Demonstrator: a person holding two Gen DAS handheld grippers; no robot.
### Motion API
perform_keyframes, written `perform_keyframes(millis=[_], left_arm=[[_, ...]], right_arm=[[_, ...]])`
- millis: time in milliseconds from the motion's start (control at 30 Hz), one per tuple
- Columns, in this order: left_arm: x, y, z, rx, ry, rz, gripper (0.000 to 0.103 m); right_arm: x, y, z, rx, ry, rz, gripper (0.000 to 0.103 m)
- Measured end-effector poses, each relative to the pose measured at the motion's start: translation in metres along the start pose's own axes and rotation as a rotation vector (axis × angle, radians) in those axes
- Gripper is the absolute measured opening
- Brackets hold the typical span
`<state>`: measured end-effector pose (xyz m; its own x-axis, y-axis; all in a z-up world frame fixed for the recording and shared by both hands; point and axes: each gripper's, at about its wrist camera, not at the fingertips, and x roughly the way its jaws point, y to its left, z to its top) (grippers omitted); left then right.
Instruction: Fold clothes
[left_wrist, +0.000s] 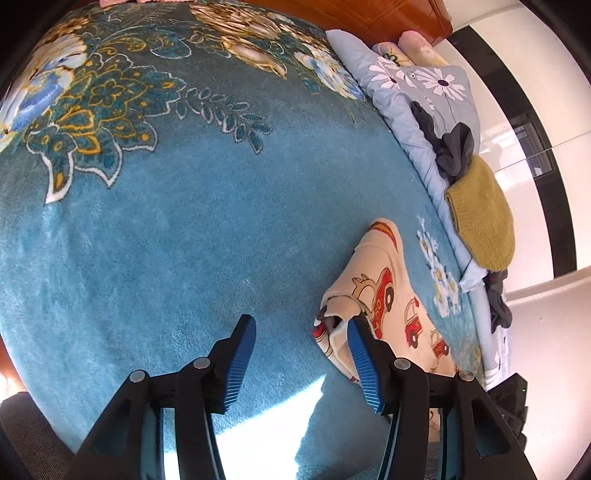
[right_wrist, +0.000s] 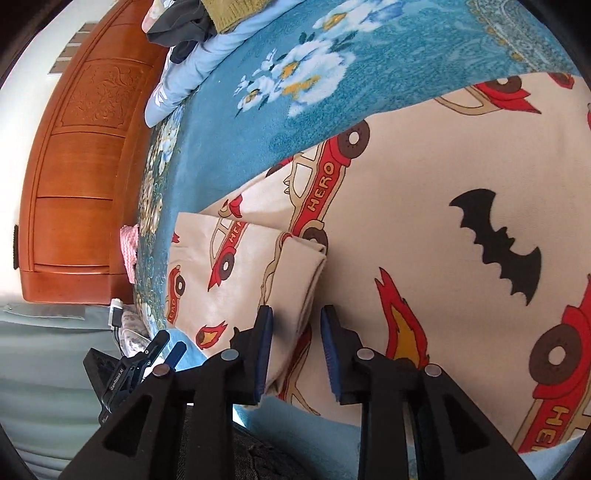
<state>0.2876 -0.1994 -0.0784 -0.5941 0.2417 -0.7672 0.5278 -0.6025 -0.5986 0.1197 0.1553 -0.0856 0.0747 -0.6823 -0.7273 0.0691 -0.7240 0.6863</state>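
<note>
A cream garment printed with red cars (right_wrist: 424, 229) lies on a blue floral blanket (right_wrist: 314, 66). Its sleeve is folded over onto the body at the left (right_wrist: 236, 266). My right gripper (right_wrist: 295, 325) is open, its fingers set either side of the folded sleeve's edge. In the left wrist view the same garment (left_wrist: 384, 295) lies at the lower right. My left gripper (left_wrist: 301, 332) is open and empty over the blanket (left_wrist: 184, 240), its right finger (left_wrist: 360, 343) next to the garment's edge. The left gripper also shows in the right wrist view (right_wrist: 166, 350).
A mustard knit (left_wrist: 480, 218), dark grey clothes (left_wrist: 450, 147) and a pale blue flowered quilt (left_wrist: 413, 88) lie along the bed's far side. A carved wooden headboard (right_wrist: 77, 177) stands at the bed's end. A pink-and-white cloth (right_wrist: 129, 247) lies near it.
</note>
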Motion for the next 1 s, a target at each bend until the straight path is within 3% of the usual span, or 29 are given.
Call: perform_keyframes(millis=[67,133,300,467,600,700,867,1000], left_arm=[[-0.004,0.0,0.005,-0.015,-0.008,-0.017,0.057],[-0.004,-0.004,0.01,-0.019,-0.008,-0.036,0.058],[0.01,-0.031,0.021,0.039,0.011,-0.034,0.059],[0.036,-0.047,0.017,0.138,0.038,0.109,0.059],[0.047,-0.04,0.002,0.143,0.049,0.157,0.059],[0.044,-0.041,-0.002,0.168,0.052,0.154,0.059],[0.036,-0.04,-0.005,0.143,0.05,0.162,0.059],[0.019,-0.042,-0.016,0.148,0.026,0.201,0.059]], right_arm=[[0.003,0.001,0.002,0.008,0.0,0.013,0.027],[0.005,0.007,0.003,-0.006,-0.002,0.006,0.006],[-0.006,0.056,0.01,-0.237,-0.037,-0.085,0.006],[-0.039,0.114,0.008,-0.55,-0.153,-0.086,0.006],[-0.012,0.089,0.02,-0.5,-0.054,-0.213,0.006],[-0.002,0.055,0.02,-0.395,-0.032,-0.226,0.006],[-0.01,0.025,0.025,-0.238,-0.069,-0.229,0.006],[-0.056,0.015,0.019,-0.185,-0.179,-0.234,0.006]])
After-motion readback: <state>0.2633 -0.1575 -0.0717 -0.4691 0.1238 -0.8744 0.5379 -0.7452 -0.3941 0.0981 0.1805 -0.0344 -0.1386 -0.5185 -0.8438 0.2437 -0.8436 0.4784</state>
